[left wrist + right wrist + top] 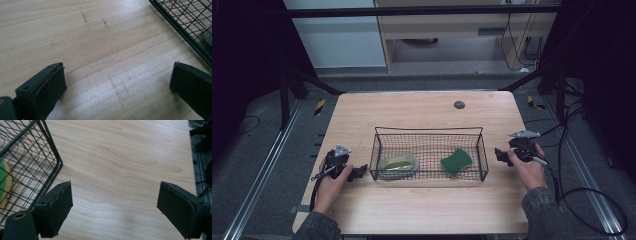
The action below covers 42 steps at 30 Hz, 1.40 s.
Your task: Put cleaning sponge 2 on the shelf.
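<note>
A black wire basket [430, 131] stands in the middle of the wooden table [422, 107]. Inside it lie a yellow-green sponge with a grey edge [399, 164] on the left and a green sponge [456, 161] on the right. My left gripper [361, 172] rests on the table just left of the basket, open and empty; the basket's corner [185, 25] shows past its jaws. My right gripper [498, 154] sits just right of the basket, open with nothing between its jaws, the basket wall [30, 165] and the green sponge [4, 182] at its left.
A small dark round disc [459, 105] lies on the table behind the basket. Cables [592, 200] trail off the right edge. Bare wood lies in front of the basket and along the back.
</note>
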Each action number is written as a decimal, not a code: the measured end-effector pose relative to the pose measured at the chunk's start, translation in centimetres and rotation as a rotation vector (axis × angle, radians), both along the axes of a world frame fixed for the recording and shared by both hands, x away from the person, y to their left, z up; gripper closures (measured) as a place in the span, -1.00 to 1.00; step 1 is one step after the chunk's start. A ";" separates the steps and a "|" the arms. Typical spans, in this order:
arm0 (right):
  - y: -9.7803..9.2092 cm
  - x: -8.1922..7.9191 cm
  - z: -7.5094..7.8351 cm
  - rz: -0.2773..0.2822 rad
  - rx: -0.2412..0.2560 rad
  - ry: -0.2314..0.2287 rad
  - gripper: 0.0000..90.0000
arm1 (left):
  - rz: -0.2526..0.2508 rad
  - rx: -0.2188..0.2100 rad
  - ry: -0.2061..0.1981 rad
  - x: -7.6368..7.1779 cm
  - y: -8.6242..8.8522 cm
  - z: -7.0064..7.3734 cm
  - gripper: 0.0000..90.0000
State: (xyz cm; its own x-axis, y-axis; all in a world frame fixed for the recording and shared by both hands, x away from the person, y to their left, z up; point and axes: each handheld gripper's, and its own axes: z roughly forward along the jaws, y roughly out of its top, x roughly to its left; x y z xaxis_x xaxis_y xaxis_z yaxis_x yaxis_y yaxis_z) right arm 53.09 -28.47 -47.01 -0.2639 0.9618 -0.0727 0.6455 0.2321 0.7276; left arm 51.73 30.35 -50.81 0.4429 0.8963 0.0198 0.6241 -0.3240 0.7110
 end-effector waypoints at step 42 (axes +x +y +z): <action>-0.4 2.0 -4.1 -0.118 0.074 0.011 -0.88 | -0.003 -0.004 -0.002 0.1 0.0 0.0 -1.00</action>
State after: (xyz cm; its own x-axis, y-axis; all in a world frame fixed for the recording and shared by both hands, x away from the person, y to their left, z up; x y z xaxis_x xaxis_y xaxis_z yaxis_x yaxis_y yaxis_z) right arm 55.14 -28.84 -51.13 -0.1490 0.9888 0.0022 0.6733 0.0998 0.7326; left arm 51.79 30.35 -50.83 0.4458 0.8950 0.0174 0.6213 -0.3234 0.7138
